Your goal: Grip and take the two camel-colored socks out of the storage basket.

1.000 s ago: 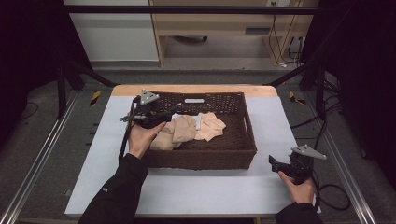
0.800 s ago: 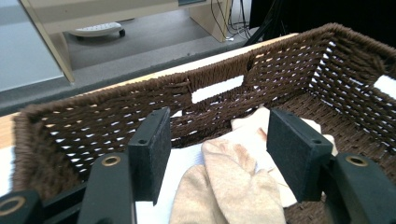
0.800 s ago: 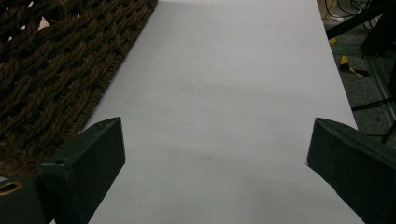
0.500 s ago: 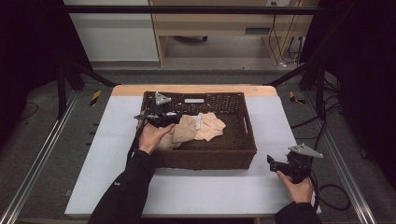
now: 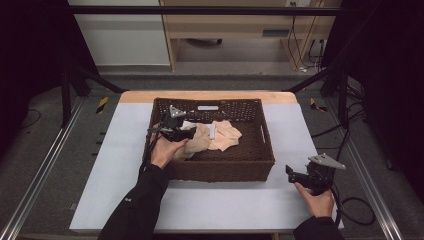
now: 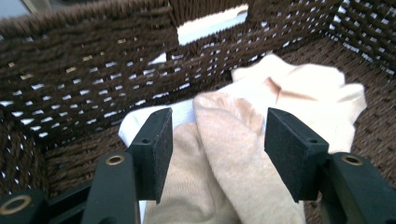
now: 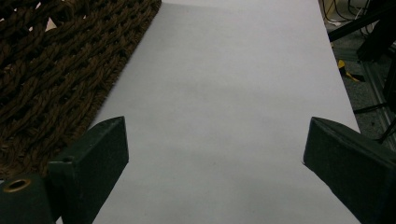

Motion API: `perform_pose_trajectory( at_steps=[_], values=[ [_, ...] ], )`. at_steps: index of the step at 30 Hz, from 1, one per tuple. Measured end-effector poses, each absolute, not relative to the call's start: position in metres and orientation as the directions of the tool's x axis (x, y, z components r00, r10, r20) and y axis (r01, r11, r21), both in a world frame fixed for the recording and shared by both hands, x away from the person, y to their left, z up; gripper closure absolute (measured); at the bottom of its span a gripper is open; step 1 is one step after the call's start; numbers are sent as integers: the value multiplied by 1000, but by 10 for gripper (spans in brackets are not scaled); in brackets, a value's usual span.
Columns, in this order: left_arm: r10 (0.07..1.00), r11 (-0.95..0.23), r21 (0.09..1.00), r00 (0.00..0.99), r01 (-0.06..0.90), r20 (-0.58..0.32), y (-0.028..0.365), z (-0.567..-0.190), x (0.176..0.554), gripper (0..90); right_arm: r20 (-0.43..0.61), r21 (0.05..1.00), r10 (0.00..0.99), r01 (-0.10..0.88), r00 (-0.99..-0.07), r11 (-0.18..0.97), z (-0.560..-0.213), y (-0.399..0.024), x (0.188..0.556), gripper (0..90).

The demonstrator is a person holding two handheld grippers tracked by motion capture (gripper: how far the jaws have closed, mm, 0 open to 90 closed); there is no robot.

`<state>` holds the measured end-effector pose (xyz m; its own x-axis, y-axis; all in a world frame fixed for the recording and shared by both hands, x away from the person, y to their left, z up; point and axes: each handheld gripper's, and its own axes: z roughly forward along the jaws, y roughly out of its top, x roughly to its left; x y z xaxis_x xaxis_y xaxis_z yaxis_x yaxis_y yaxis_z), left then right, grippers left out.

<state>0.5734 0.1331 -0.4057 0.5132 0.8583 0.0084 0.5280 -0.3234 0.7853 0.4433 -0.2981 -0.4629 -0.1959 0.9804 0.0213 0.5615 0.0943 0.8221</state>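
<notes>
- While its jaws gape around a beige sock [image 6: 224, 154], the left gripper [image 5: 176, 132] dips into the wicker basket [image 5: 260, 150] for a grasp.
- Right gripper [image 7: 215, 163], wide and empty, waits near the basket's right side.

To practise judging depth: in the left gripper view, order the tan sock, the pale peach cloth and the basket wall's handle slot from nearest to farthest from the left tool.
1. Tan sock: between the open left tool jaws.
2. Pale peach cloth: beyond, to the right.
3. Handle slot: top, in the far basket wall.
</notes>
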Motion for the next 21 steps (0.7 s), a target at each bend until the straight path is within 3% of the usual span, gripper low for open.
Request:
perform_pose_trajectory(
  at_steps=[7, 11, 21],
  values=[
    [852, -365, 754, 523, 546, 33, 131, -411, 574, 427, 15, 821, 980, 561, -201, 103, -462, -296, 443, 75],
    [852, -388, 726, 521, 567, 48, 129, -414, 574, 482, 5, 821, 979, 560, -202, 111, -462, -295, 443, 75],
    [849, -403, 678, 528, 615, 25, 125, -421, 576, 518, -9, 816, 977, 564, -214, 131, -462, -293, 443, 78]
  ],
)
